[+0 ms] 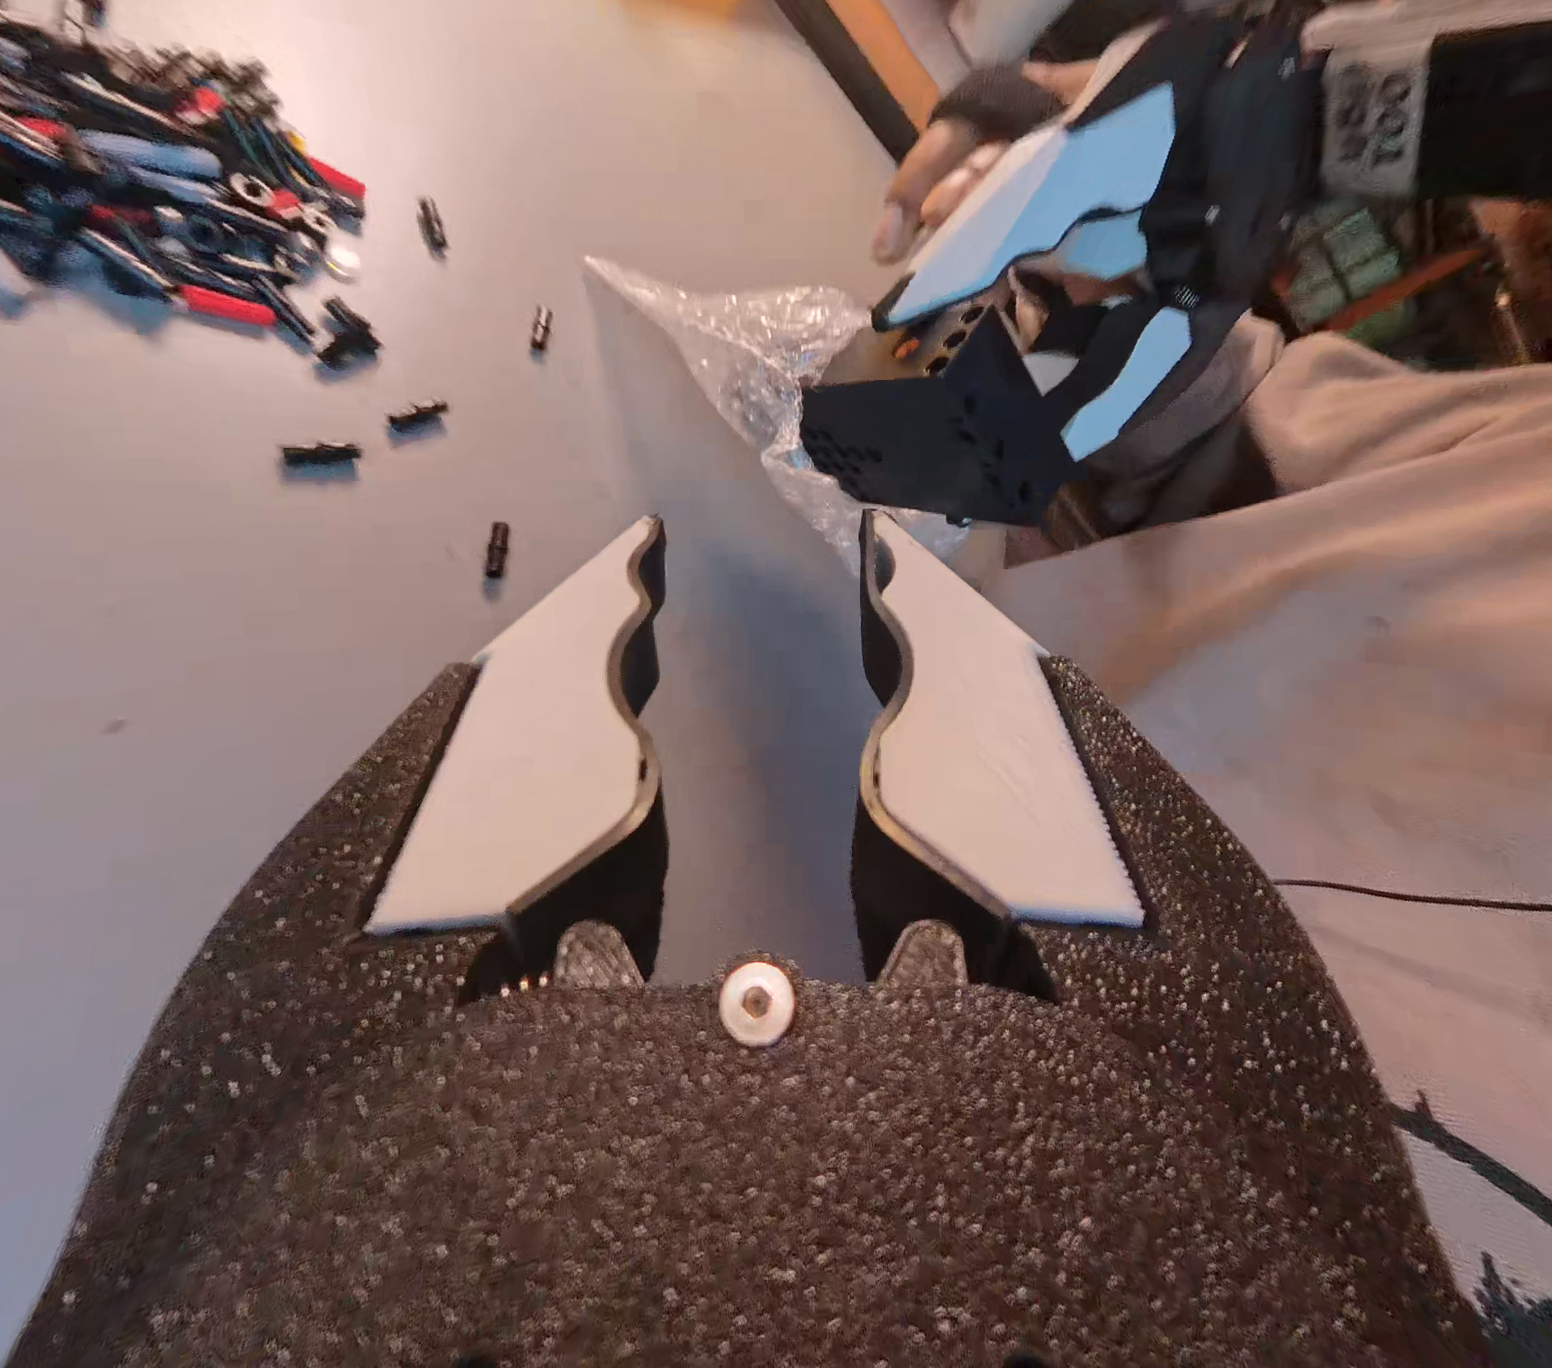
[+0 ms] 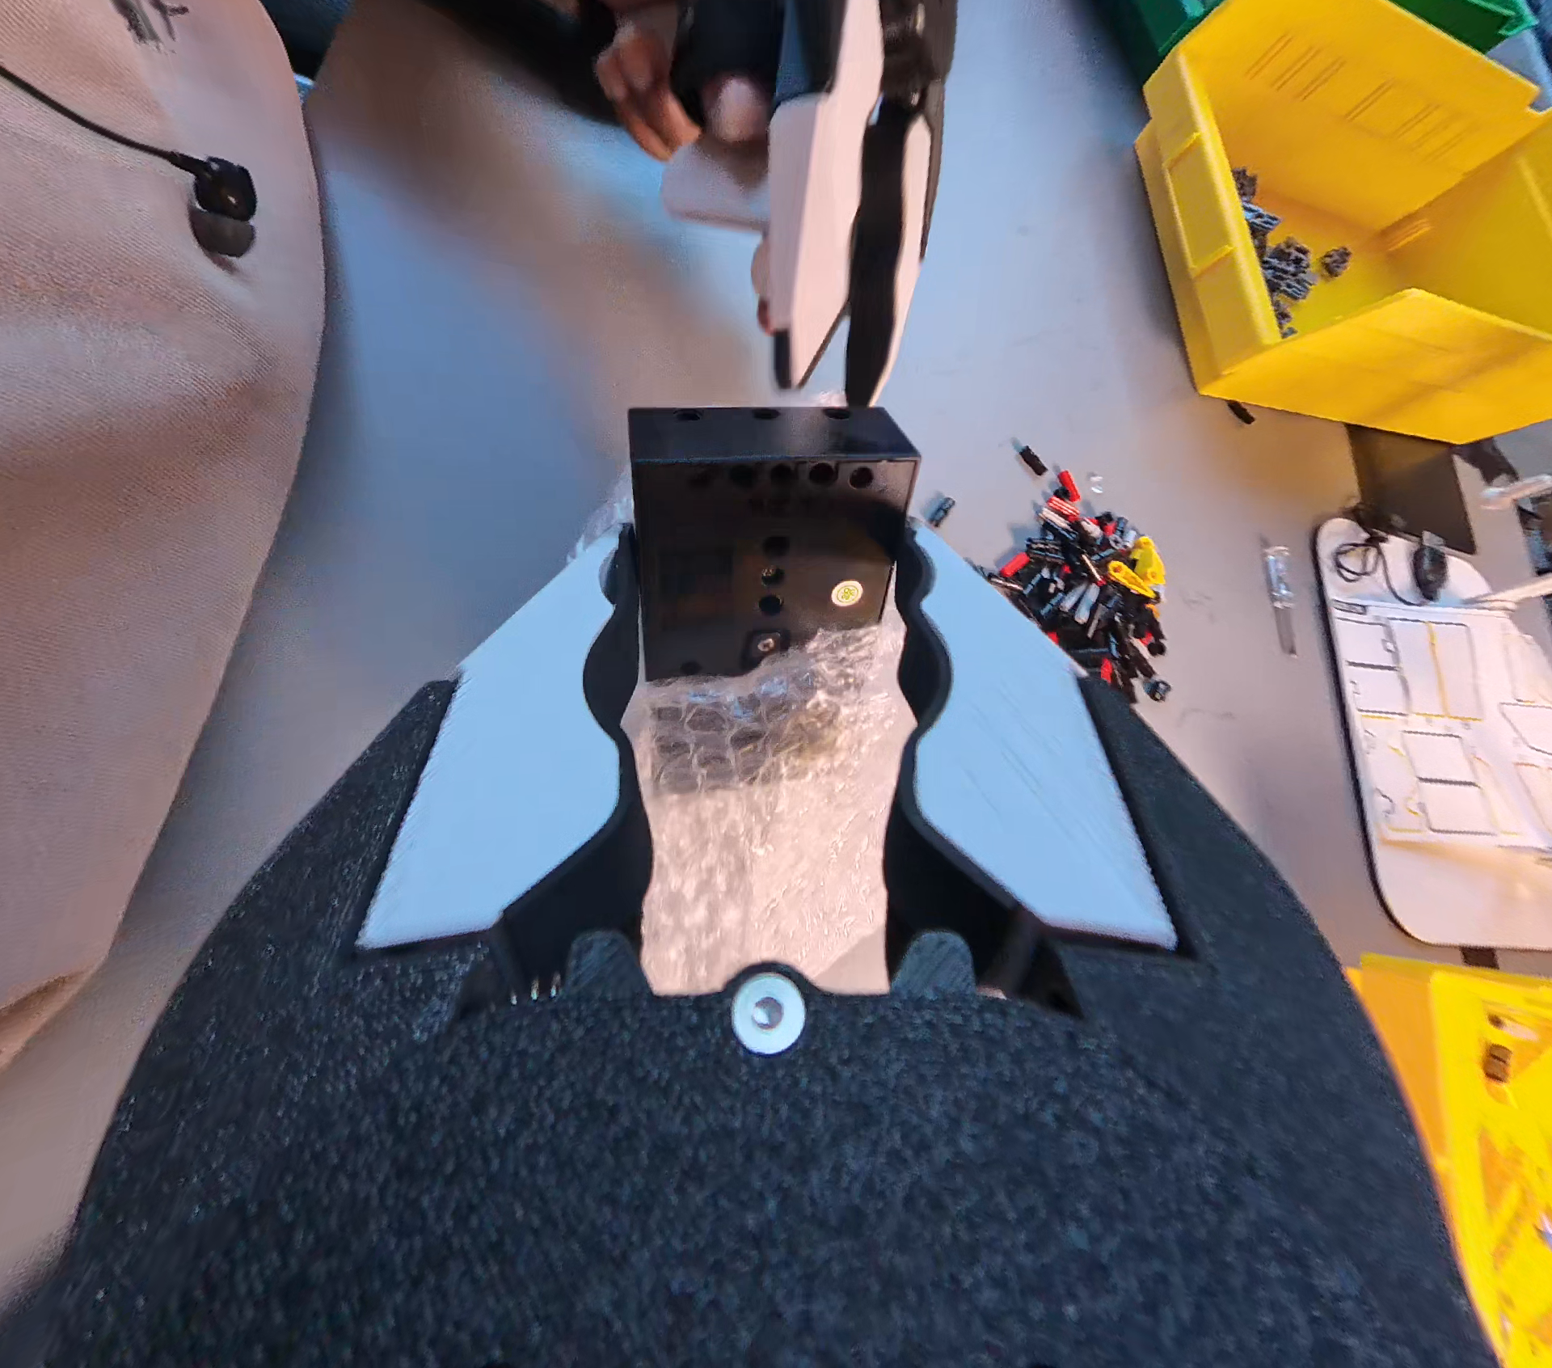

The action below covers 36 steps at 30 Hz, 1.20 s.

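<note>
Right gripper was clamped on a black perforated box, fingers pressing both side walls, box upright between the tips. The box was half out of a clear bubble-wrap bag that trailed back between the fingers toward the gripper body. From the left wrist view, the same box and wrap were lifted off the grey table, near its edge.

Left gripper had its jaws apart with a moderate gap, holding nothing and touching nothing, table visible between them. Its tips sat just short of the wrap, close to the box. In the right view, the left gripper hung tips-down just beyond the box top.

Loose black pins lay scattered left of it, beside a pile of black, red and grey parts. Yellow bins stood further back.
</note>
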Motion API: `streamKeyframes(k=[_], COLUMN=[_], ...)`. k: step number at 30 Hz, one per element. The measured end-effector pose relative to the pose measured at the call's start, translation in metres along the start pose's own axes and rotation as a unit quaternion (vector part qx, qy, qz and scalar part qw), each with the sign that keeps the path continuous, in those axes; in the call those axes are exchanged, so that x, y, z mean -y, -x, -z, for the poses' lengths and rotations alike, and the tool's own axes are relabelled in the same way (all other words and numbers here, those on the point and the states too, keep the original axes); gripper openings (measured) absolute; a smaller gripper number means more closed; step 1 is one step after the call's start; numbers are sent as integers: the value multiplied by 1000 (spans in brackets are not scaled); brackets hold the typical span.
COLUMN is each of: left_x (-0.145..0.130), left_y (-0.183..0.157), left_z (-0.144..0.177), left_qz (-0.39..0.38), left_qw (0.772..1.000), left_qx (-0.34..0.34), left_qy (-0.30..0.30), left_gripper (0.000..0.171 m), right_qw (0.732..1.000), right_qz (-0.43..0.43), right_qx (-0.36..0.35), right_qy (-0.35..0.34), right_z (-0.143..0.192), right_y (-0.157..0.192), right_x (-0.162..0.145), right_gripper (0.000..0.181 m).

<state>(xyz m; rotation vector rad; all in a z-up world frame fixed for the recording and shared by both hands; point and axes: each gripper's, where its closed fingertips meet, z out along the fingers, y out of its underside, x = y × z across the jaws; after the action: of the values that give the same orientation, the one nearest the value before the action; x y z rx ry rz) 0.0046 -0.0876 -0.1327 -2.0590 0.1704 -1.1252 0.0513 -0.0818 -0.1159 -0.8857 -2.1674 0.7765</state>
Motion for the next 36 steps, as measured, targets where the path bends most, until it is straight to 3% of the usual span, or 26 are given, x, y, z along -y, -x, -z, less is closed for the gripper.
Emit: streamKeyframes(k=[3, 7, 9, 11, 12, 17, 20, 23, 24, 25, 31, 34, 36], left_x=[6, -27, -30, -25, -21, 3, 20, 20, 23, 25, 35, 31, 30], left_y=[0, -23, -24, -18, -19, -52, -81, -90, -91, -89, -78, -79, -82], left_z=[10, -32, -50, -61, -62, -42, -38, -38, -35, -31, -11, -8, -11], left_qz=[19, 62, 78, 80, 77, -5, -46, -87, -88, -95, -50, -41, -38], left_qw=[999, 998, 996, 996, 996, 998, 996, 992, 991, 990, 994, 993, 992], left_qx=[9, -33, -35, -27, -34, -60, -74, -59, -60, -56, -79, -95, -108], left_qy=[-36, 3, -4, -22, -28, 1, 26, 76, 80, 84, 56, 53, 53], left_gripper=[46, 49, 38, 6, 1, 0, 0, 1, 1, 0, 1, 1, 1], right_qw=[1000, 999, 999, 999, 998, 994, 995, 983, 981, 981, 995, 999, 998], right_qz=[-9, -14, -14, -11, -10, 20, 21, 25, 17, 5, -37, -40, -61], right_qx=[-19, -36, -42, -50, -55, -84, -53, -23, -4, 12, 13, 19, 27], right_qy=[-4, -3, -6, -10, -7, 61, 84, 179, 192, 194, 91, 32, 11], right_z=[8, 10, 11, 15, 17, 33, 31, 22, 19, 17, 29, 43, 35], right_y=[-2, -2, -1, 0, 0, -7, -2, 1, 5, 7, -3, -5, -4], right_x=[-4, -12, -13, -13, -14, -25, -10, -24, -28, -28, 7, 29, 40], right_gripper=[60, 60, 60, 60, 60, 60, 60, 58, 42, 42, 53, 43, 24])
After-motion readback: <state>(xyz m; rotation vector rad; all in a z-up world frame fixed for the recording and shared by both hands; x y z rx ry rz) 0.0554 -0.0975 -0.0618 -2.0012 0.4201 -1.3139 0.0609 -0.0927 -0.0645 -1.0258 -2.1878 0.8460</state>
